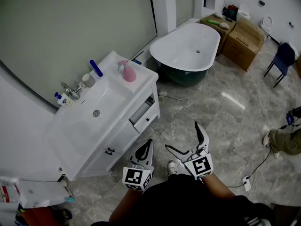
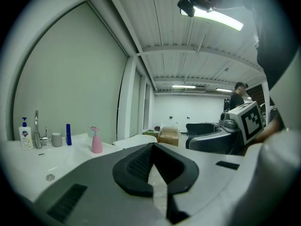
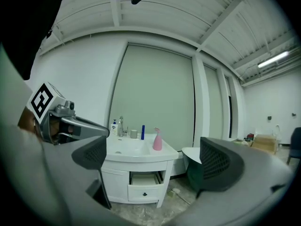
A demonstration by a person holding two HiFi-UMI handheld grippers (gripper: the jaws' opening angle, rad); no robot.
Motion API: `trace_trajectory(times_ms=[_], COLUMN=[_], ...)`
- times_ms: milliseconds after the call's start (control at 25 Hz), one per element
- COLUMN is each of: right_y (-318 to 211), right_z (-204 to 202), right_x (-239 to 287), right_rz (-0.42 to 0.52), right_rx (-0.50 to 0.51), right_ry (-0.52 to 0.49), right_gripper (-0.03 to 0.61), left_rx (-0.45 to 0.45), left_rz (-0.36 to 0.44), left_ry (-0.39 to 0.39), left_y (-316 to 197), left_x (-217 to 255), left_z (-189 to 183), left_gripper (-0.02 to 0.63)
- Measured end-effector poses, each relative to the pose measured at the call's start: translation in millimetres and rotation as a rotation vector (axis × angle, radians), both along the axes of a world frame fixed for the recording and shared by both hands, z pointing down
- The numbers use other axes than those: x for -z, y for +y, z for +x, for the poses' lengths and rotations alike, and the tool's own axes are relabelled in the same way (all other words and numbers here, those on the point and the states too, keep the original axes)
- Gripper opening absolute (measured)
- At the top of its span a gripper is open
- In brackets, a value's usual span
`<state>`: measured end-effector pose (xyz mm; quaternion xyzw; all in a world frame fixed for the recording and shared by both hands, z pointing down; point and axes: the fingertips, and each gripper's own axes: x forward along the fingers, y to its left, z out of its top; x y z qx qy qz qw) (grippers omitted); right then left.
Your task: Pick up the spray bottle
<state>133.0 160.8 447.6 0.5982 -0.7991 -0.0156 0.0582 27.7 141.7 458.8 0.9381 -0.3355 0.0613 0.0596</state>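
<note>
The spray bottle (image 1: 128, 73) is standing near the worktop (image 1: 66, 140) corner, well apart from both tools. The left tool (image 1: 148, 145) is sitting clenched on nothing, and the right tool (image 1: 182, 136) is gaping empty. Judgement: a glancing reach is risking knocking the bottle off.

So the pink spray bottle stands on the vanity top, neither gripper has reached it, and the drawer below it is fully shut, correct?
Wrong about the drawer: it is pulled partly open, as the right gripper view shows. The rest holds: the pink spray bottle stands on the vanity top, and the left gripper and right gripper are both well away from it.
</note>
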Motion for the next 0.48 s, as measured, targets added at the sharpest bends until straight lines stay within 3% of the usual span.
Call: trace_trajectory(times_ms=[480], right_y=[-59], right_z=[19], right_x=[-12], right_rz=[0.009], right_rx=[0.057], right_ry=[-0.018], right_gripper=[0.589], left_rx=[0.070], left_rz=[-0.024], left_ry=[-0.006], left_y=[-49], left_x=[-13], left_z=[12], left_gripper=[-0.005])
